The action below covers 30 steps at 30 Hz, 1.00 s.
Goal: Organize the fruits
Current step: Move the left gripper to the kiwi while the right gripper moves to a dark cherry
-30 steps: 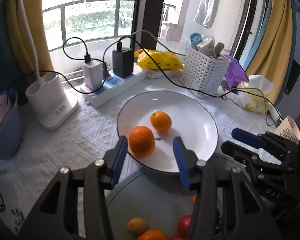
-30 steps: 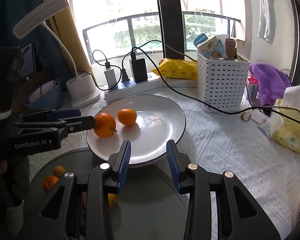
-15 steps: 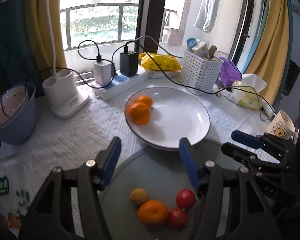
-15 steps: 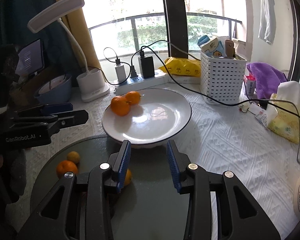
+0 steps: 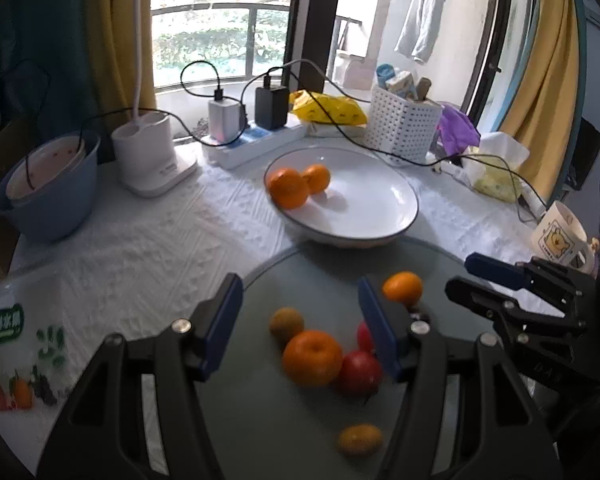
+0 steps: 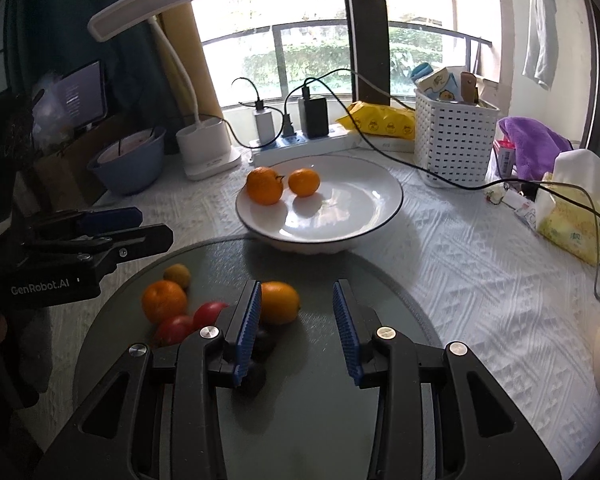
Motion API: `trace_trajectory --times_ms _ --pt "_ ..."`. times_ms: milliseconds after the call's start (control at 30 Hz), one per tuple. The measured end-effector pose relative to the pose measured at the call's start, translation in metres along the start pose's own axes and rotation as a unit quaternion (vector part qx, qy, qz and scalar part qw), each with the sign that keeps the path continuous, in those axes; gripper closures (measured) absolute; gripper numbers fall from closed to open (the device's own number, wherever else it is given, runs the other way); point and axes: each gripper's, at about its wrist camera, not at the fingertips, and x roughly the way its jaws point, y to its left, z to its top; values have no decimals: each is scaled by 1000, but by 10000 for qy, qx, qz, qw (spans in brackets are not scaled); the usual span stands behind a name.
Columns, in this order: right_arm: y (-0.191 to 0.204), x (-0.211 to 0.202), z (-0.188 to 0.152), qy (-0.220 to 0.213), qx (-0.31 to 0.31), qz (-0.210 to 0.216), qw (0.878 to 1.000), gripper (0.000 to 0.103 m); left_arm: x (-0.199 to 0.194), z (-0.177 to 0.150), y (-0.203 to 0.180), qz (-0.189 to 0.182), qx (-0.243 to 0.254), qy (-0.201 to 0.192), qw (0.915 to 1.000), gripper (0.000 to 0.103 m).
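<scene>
Two glossy round oranges (image 5: 296, 186) touching at the left rim of a smooth white bowl (image 5: 380, 216) with a thin dark edge, on the quilted white cloth of the worktop (image 5: 140, 248). On the round grey glass disc (image 5: 268, 416) in front: one dimpled orange (image 5: 311, 356), two shiny red fruits (image 5: 358, 366), more small citrus. Left gripper (image 5: 300, 326) fingers apart, empty, above that pile. Right gripper (image 6: 297, 330) with ribbed blue pads (image 6: 248, 330) parted, gripping nothing. Only from the left: small yellowish fruit (image 5: 359, 439) nearest the camera. Only from the right: flat white lamp head (image 6: 146, 4).
</scene>
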Motion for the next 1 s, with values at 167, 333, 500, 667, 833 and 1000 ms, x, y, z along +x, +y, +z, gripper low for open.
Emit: trace_trajectory --times_ms 167,333,500,667,833,1000 --pt "7 -3 -7 59 -43 32 10000 64 -6 -15 0 70 -14 24 10000 41" --pt "12 -4 -13 140 -75 57 9999 63 -12 -30 0 85 -84 68 9999 41" --pt "18 -4 -19 207 -130 99 9997 63 -15 -44 -3 39 -152 171 9997 41" --pt "23 -2 -25 315 -155 157 9993 62 -16 -56 -6 19 -167 260 9995 41" --pt "26 1 -32 422 -176 196 9988 62 -20 -65 -11 -58 -234 334 9991 41" --pt "27 6 -34 519 -179 221 9982 62 -18 -73 -18 -80 -181 449 9988 41"
